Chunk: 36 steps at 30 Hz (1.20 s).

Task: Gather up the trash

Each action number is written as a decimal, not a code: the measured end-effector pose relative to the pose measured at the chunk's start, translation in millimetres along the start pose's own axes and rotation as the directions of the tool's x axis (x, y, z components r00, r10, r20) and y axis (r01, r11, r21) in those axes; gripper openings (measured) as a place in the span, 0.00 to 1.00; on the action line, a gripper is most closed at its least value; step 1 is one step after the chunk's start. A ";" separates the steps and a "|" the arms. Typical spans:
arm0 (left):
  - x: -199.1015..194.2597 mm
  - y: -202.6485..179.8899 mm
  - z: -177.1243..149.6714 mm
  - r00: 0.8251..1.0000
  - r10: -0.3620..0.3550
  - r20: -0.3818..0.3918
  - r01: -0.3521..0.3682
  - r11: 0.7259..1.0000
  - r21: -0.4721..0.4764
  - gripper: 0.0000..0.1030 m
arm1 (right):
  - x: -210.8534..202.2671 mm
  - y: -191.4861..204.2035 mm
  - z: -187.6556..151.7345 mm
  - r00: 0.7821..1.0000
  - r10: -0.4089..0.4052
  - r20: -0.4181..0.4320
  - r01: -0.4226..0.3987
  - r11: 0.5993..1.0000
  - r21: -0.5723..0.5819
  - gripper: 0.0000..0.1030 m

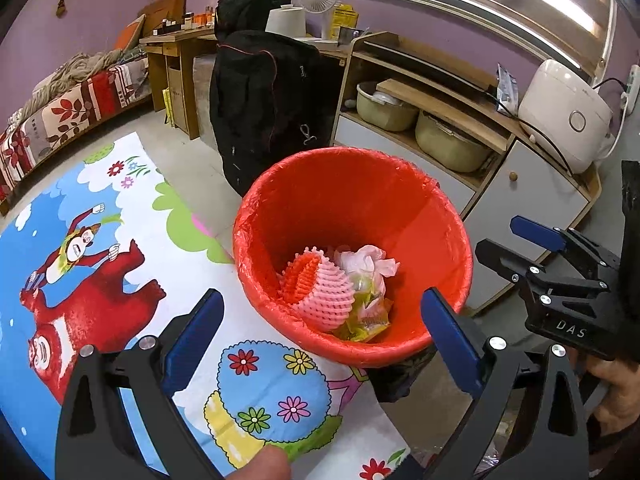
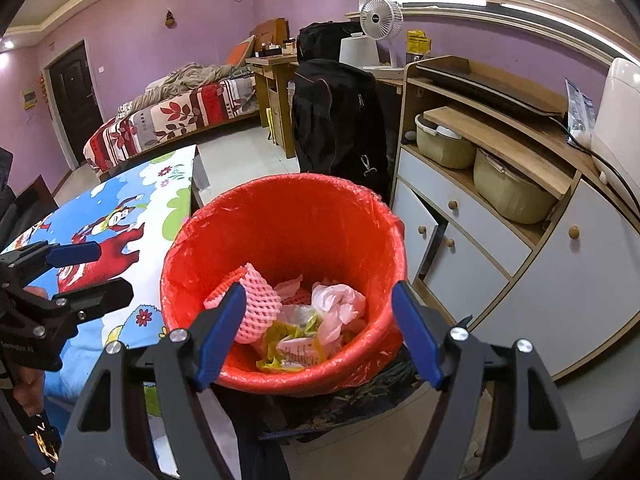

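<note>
A red bin (image 1: 348,196) lined with a red bag stands beside the table; in the right wrist view the red bin (image 2: 280,224) is dead ahead. Inside lie a pink foam fruit net (image 1: 326,292), an orange foam net (image 1: 298,276), a crumpled pink bag (image 1: 368,262) and a yellow wrapper (image 1: 366,322). My left gripper (image 1: 320,300) hangs open over the bin's near rim, nothing between its blue pads. My right gripper (image 2: 319,288) is also open and empty above the rim. Each gripper shows in the other's view: right gripper (image 1: 498,236), left gripper (image 2: 114,268).
A table with a cartoon cloth (image 1: 100,248) lies left of the bin. Behind the bin stands a black bag (image 1: 264,100). A white and wood cabinet (image 1: 500,184) with pots and a white rice cooker (image 1: 564,116) is to the right. A bed (image 2: 176,116) is far left.
</note>
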<state>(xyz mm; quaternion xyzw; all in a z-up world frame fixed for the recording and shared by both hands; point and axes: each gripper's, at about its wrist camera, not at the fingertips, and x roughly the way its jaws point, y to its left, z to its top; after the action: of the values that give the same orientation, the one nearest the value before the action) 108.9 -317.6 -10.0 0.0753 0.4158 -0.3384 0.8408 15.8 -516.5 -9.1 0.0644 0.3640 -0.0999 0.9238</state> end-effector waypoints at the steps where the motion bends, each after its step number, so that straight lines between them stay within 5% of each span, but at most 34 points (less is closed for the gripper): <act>1: 0.0 -0.1 0.1 1.000 0.002 0.001 -0.002 1.000 0.002 0.91 | 0.1 -0.1 0.2 1.000 0.000 0.000 0.000 1.000 0.002 0.71; 36: 4.0 -1.7 -0.3 1.000 0.008 -0.008 -0.008 1.000 0.014 0.91 | 2.8 -2.2 5.4 1.000 -0.006 0.002 0.006 1.000 0.000 0.71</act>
<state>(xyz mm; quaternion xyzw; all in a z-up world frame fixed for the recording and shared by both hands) 109.3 -320.7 -12.9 0.0842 0.4164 -0.3374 0.8400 20.8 -520.0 -7.3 0.0633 0.3633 -0.1027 0.9238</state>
